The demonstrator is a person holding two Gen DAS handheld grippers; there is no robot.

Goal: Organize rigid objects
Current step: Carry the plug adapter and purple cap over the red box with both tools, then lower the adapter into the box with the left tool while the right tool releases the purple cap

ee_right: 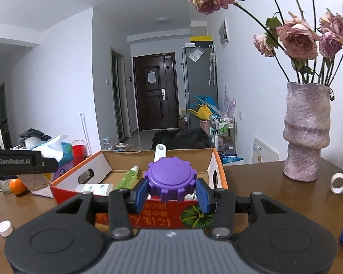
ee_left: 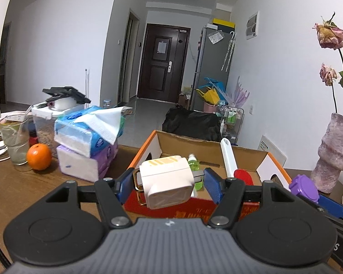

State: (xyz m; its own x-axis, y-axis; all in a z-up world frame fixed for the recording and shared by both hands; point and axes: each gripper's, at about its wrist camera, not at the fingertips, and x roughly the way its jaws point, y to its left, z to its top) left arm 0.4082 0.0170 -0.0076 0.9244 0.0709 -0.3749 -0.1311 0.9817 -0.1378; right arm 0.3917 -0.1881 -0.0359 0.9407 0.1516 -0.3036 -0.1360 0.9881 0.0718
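Cream-white plastic describes the boxy cup (ee_left: 167, 180) clamped in the left gripper (ee_left: 168, 182): the blue pads (ee_left: 211, 187) press on its two sides, and it hangs tilted over the near red wall of the open cardboard box (ee_left: 237, 157), a gold loop at its left side. Which way its long axis runs cannot be told. This gripper is held low in front of the box, pointing slightly downward toward it.

Purple gear-edged lid (ee_right: 170, 179) is gripped by the right gripper (ee_right: 171, 193), jaws closed on its rim, flat face toward the camera, above the same near wall of the box. The right gripper likewise points a little downward and sits beside the left one, whose black body shows at the left edge of the right wrist view.

Inside the box lie a green spray bottle (ee_right: 129, 177), long axis running from near wall to far wall, a white-handled brush (ee_left: 228, 159) with a red head leaning on the far wall, and a small white carton (ee_right: 96, 188).

Left of the box: stacked tissue packs (ee_left: 87, 146), an orange (ee_left: 38, 156), a drinking glass (ee_left: 13, 141). Right of the box: a mauve vase (ee_right: 305, 132) of dried roses and a tape roll (ee_right: 337, 182). A white bottle cap (ee_right: 4, 228) lies before the box on the wooden table (ee_right: 251, 178).
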